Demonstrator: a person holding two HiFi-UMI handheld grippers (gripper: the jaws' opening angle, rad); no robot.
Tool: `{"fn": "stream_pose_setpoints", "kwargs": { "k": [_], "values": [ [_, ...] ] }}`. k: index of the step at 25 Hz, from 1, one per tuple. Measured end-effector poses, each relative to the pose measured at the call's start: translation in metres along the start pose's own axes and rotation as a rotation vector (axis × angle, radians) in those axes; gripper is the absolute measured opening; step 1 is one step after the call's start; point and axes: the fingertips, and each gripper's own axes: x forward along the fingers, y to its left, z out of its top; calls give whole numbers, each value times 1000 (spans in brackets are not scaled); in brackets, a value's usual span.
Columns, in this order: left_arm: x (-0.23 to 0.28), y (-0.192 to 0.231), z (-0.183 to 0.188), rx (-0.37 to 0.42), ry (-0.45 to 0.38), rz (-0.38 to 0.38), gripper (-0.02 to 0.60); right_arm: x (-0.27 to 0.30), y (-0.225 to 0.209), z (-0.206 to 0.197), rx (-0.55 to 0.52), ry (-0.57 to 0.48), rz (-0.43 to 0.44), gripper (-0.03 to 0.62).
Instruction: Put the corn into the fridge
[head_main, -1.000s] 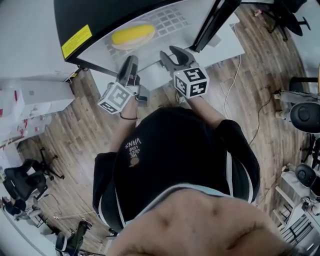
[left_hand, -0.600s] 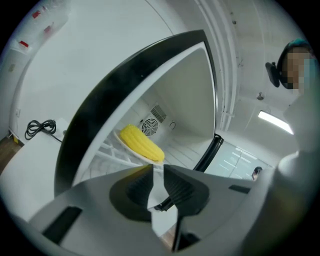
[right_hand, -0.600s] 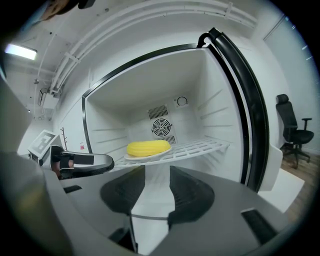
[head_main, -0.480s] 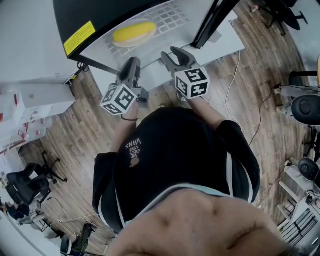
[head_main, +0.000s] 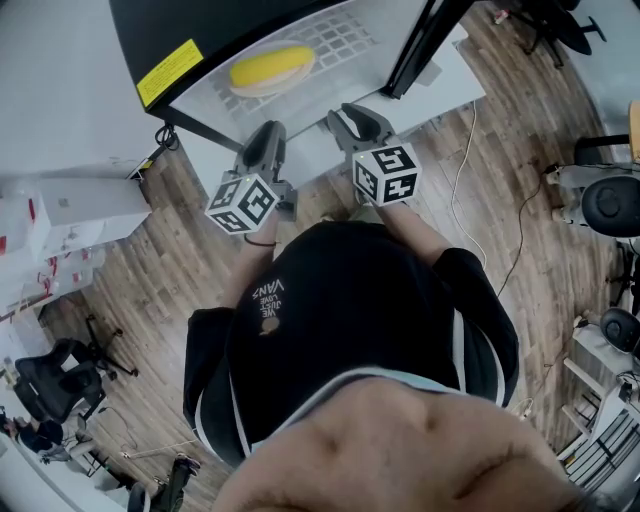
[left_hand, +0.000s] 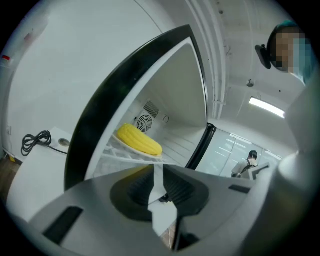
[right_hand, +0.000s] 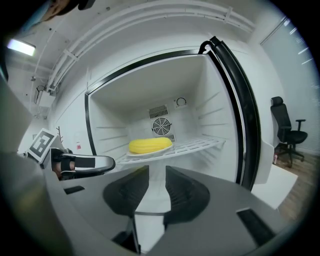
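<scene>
the corn lies inside the fridge, on its side on the wire shelf, in front of the small fan in the back wall. nothing holds it. so the main step, the placing, looks done to me, and the moment belongs to the end of the task.

both tools are outside the fridge, just before its opening, side by side and near to each other. the left gripper has its jaws almost together, only a thin slit between them, and nothing is in the slit. the right gripper has its jaws apart with a clear gap; they have just been closing, and there is also nothing between them.

the door stands open at the right side. i judge that what is left is to shut it. for this, one gripper, probably the right one because it is nearer, must go to the free edge of the door and push it round, while the other stays out of the opening.
</scene>
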Motion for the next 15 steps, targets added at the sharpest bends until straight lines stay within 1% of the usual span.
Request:
{"fn": "stream_pose_setpoints", "kwargs": {
  "k": [7, 15],
  "values": [
    [-7, -1, -5, 30, 27, -17, 61, -8, 8, -6, -6, -2, -14, 52],
    [-14, -6, -10, 52, 48, -36, 61, -16, 14, -9, -10, -9, -24, 21]
  ]
}}
